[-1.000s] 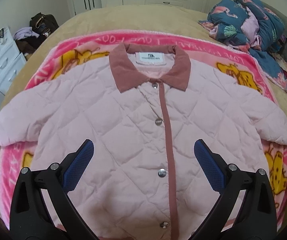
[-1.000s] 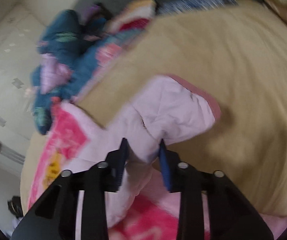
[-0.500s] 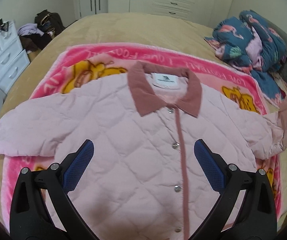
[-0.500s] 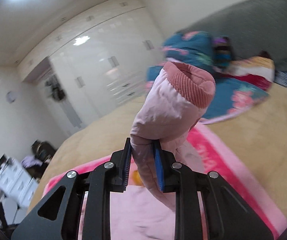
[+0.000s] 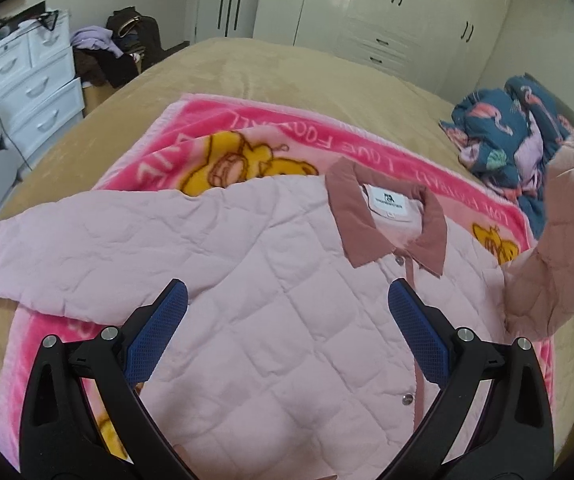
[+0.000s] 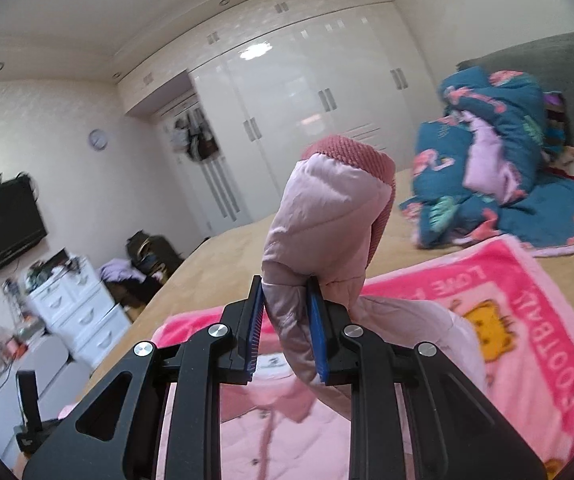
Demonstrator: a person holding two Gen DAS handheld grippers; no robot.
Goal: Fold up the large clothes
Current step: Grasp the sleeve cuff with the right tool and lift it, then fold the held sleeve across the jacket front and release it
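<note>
A pale pink quilted jacket (image 5: 279,312) with a dusty-rose collar (image 5: 351,224) lies front up and buttoned on a pink cartoon blanket (image 5: 215,128). Its left sleeve (image 5: 67,252) lies spread out flat. My left gripper (image 5: 287,320) is open and empty, hovering above the jacket's chest. My right gripper (image 6: 285,328) is shut on the jacket's right sleeve (image 6: 327,220) just below its ribbed rose cuff (image 6: 351,156), and holds it up off the bed. The raised sleeve also shows at the right edge of the left wrist view (image 5: 559,232).
The blanket lies on a tan bed (image 5: 247,68). A bundle of blue flamingo bedding (image 5: 515,132) lies at the bed's far right, also in the right wrist view (image 6: 495,160). White drawers (image 5: 31,84) and a pile of clothes (image 5: 119,52) stand left of the bed, white wardrobes (image 5: 387,12) behind it.
My right gripper has lifted the right sleeve off the bed and swung it up over the jacket. My left gripper stayed open and drifted toward the jacket's left side.
</note>
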